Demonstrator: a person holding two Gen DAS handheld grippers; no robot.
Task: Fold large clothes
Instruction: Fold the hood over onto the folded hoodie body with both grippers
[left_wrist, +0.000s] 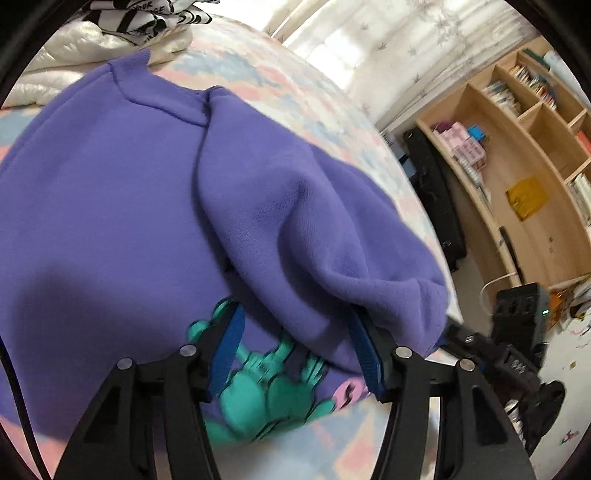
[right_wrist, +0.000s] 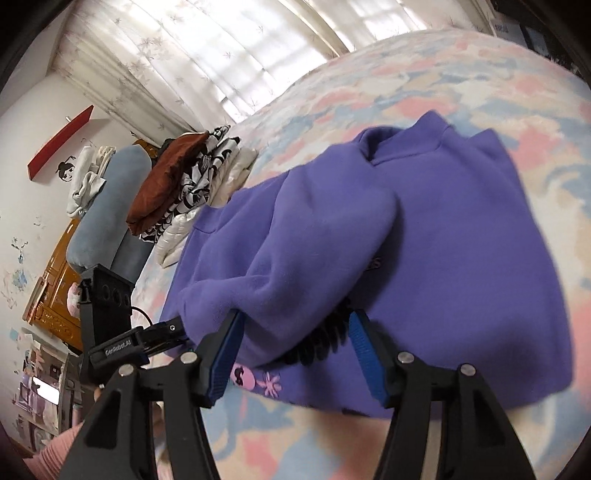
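A purple sweatshirt (left_wrist: 110, 206) with a teal print lies on a pastel bedspread (left_wrist: 280, 74); it also shows in the right wrist view (right_wrist: 461, 240). A folded-over sleeve or side (left_wrist: 295, 236) drapes across its front. My left gripper (left_wrist: 295, 332) has its jaws wide apart, with the fold's edge lying over the fingertips. My right gripper (right_wrist: 295, 325) is likewise open, and the fold (right_wrist: 288, 266) hangs between its blue pads. The right gripper also shows at the lower right of the left wrist view (left_wrist: 480, 350), and the left one at the left of the right wrist view (right_wrist: 147, 339).
A stack of folded clothes (right_wrist: 184, 188) sits at the bed's head beside a blue pillow (right_wrist: 107, 210). A wooden bookshelf (left_wrist: 517, 155) and a black case (left_wrist: 436, 192) stand beyond the bed's edge. Curtains (right_wrist: 221, 55) cover the window.
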